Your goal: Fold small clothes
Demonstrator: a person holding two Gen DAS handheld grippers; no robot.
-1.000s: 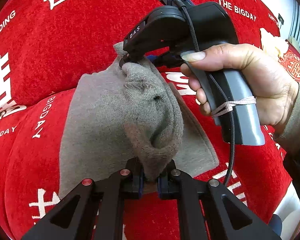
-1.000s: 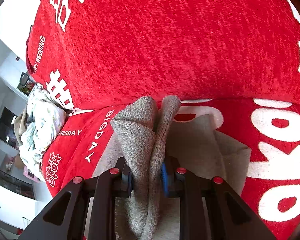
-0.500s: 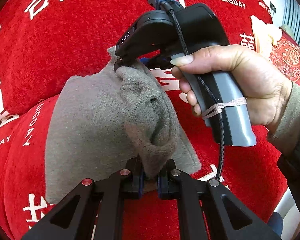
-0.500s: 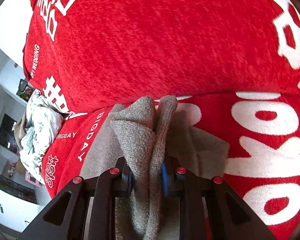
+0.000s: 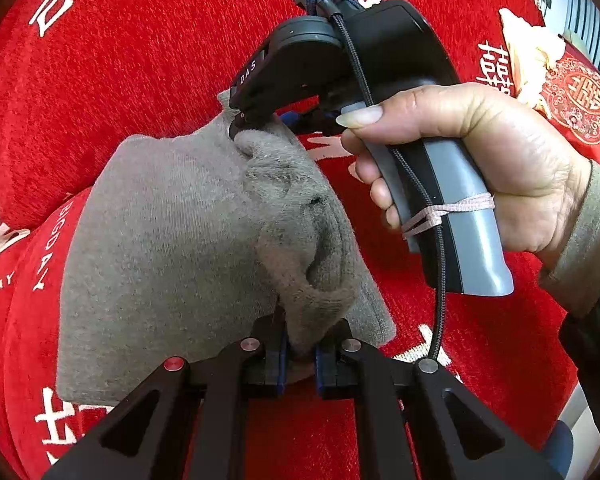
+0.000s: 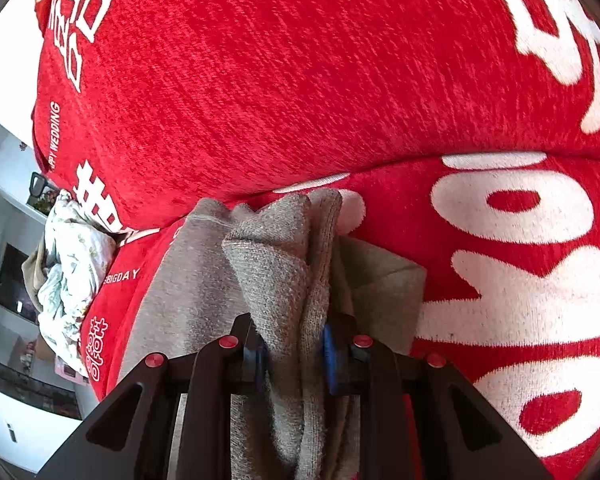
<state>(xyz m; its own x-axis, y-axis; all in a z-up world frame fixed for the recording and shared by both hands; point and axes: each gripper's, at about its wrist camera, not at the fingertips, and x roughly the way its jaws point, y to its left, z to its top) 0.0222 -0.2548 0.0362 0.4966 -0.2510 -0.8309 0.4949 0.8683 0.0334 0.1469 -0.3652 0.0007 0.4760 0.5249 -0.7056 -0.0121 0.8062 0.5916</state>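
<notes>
The left tongs [image 5: 300, 354] are clamped on a bunched fold of the grey garment [image 5: 172, 248], which spreads ahead of them over the red sofa cover [image 5: 140, 60]. The right tongs [image 6: 294, 354], held in a hand [image 5: 496, 176], pinch the garment's far edge; a crumpled floral cloth [image 6: 70, 264] lies well off to their left.
</notes>
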